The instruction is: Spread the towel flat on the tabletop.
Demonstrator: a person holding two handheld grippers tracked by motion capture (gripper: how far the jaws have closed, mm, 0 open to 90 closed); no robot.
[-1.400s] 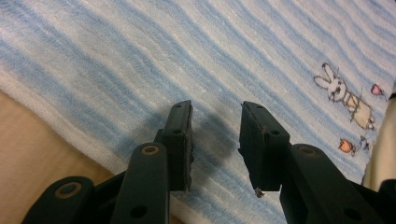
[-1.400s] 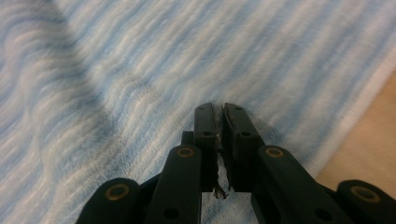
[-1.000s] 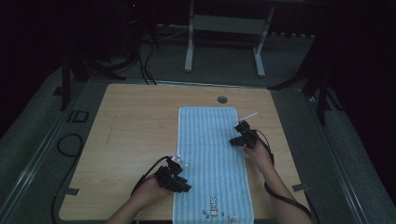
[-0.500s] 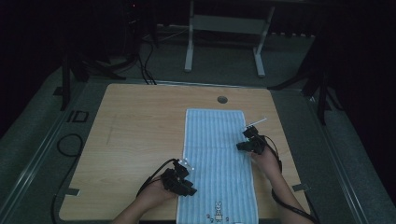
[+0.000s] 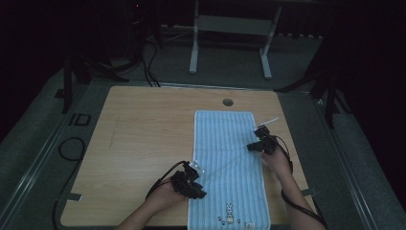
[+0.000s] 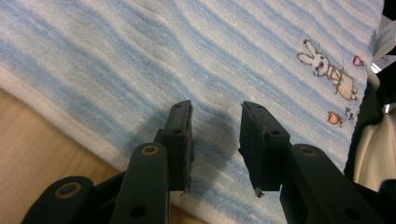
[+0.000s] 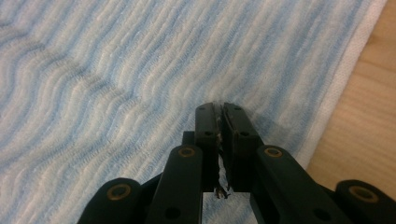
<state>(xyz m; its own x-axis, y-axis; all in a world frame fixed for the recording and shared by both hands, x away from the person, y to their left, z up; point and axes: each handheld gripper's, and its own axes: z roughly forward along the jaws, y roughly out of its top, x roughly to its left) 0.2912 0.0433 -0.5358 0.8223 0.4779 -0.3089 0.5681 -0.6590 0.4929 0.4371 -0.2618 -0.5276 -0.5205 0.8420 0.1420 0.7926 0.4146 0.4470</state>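
Note:
A light blue striped towel (image 5: 225,143) with a small rabbit picture (image 6: 327,70) lies flat on the wooden table (image 5: 143,129). My left gripper (image 5: 190,183) hovers low over the towel's near left edge. Its jaws stand open over the stripes (image 6: 215,121), with nothing between them. My right gripper (image 5: 261,143) is near the towel's right edge, its tips (image 7: 219,108) down on the fabric (image 7: 116,93). Its jaws are shut and seem to pinch a thin bit of cloth. A faint crease runs across the towel between the two grippers.
A round cable hole (image 5: 228,102) sits in the table beyond the towel's far end. A thin white stick (image 5: 270,120) lies by the towel's right edge. Bare wood spreads to the left. Dark cables (image 5: 72,148) and a metal frame (image 5: 230,28) lie on the floor beyond.
The towel has slid a little to the right on the table, and my right gripper has moved right with it. My left gripper has shifted slightly right as well.

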